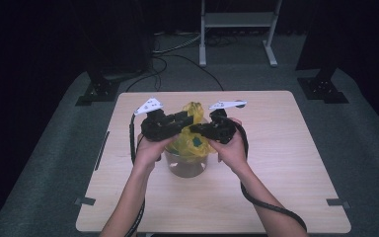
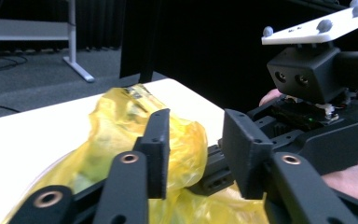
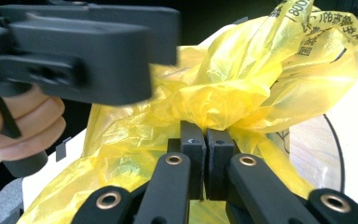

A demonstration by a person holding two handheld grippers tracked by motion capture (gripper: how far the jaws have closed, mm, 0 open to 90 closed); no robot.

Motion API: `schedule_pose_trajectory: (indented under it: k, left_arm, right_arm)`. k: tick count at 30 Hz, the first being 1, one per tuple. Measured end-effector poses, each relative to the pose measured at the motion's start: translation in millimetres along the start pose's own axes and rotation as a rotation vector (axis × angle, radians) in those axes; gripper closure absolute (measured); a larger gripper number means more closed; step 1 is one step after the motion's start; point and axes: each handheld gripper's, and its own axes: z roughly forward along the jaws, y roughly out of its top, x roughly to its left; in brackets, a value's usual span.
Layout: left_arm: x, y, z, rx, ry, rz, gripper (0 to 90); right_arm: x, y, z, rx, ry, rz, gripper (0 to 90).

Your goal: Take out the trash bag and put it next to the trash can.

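High view shows a clear round container (image 1: 185, 165) near the middle of the wooden table (image 1: 286, 163), lined with a yellow plastic bag (image 1: 193, 111) whose loose top rises above the container's rim, and both hands work directly over it. The right gripper (image 1: 203, 129) sits at the right side of the container, reaching inward; in the right gripper view its jaws are pressed together with a gathered fold of the bag (image 3: 223, 100) pinched at their tips, which reads as an anchor hold so the thin film cannot slide while the other hand works. The left gripper (image 1: 180, 121) comes in from the container's left, and in the left gripper view its jaws stand partly apart, one finger (image 2: 157, 149) lying against the bag (image 2: 121, 126) while the gap itself looks clear of film, though the crumpled plastic makes this hard to tell. No earlier picture is needed to judge the purpose: the left seems free to take a fresh bite of the bag's mouth opposite the right, so the two can draw the top closed or tie it above the container.
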Motion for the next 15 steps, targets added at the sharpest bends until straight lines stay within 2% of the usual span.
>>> schedule_pose_trajectory:
  k: [3, 7, 15]
  left_arm:
    - [1.7, -1.6, -9.0, -0.018, 0.028, -0.006, 49.8]
    - [-1.0, -6.8, -19.6, -0.04, 0.05, 0.002, 43.5]
    - [2.6, -19.9, -33.8, -0.066, 0.076, -0.021, 35.8]
  right_arm:
    - [-1.3, 0.3, -1.3, -0.006, 0.003, 0.013, 89.5]
    - [-2.2, 1.5, -2.7, -0.015, 0.004, 0.025, 89.6]
    - [-4.0, 7.2, -10.9, -0.035, -0.01, 0.046, 89.8]
